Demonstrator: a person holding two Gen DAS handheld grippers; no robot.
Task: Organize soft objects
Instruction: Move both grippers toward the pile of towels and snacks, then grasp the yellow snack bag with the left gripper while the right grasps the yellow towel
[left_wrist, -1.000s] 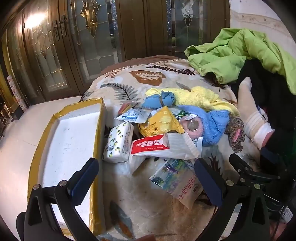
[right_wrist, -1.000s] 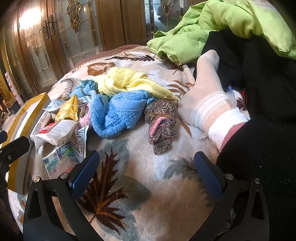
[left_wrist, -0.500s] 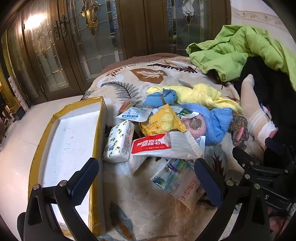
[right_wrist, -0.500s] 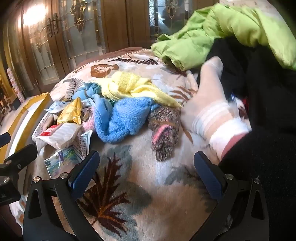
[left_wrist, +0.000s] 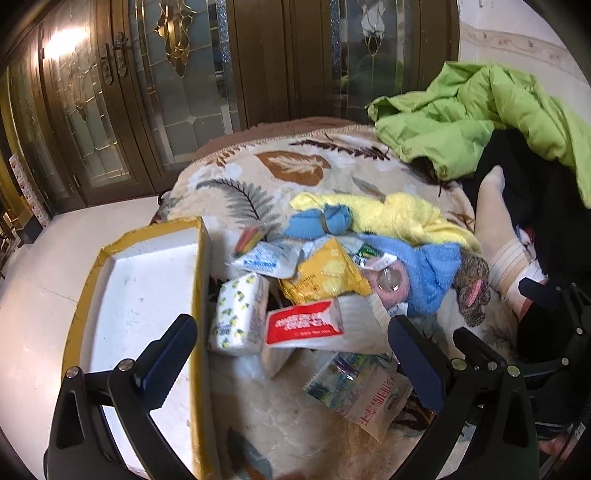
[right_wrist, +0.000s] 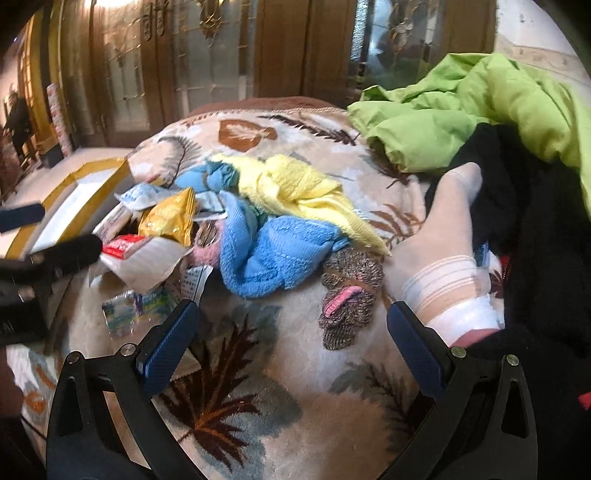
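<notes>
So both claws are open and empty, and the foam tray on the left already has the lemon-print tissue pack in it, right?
Not quite. The lemon-print tissue pack lies on the blanket just outside the foam tray, beside its right wall; the left wrist view shows the tray holding nothing. The rest stands: left claw and right claw are both open and empty.

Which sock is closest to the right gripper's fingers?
The speckled brown sock with the pink cuff. It lies just ahead of the open right gripper, while the blue sock and yellow sock lie farther back.
</notes>
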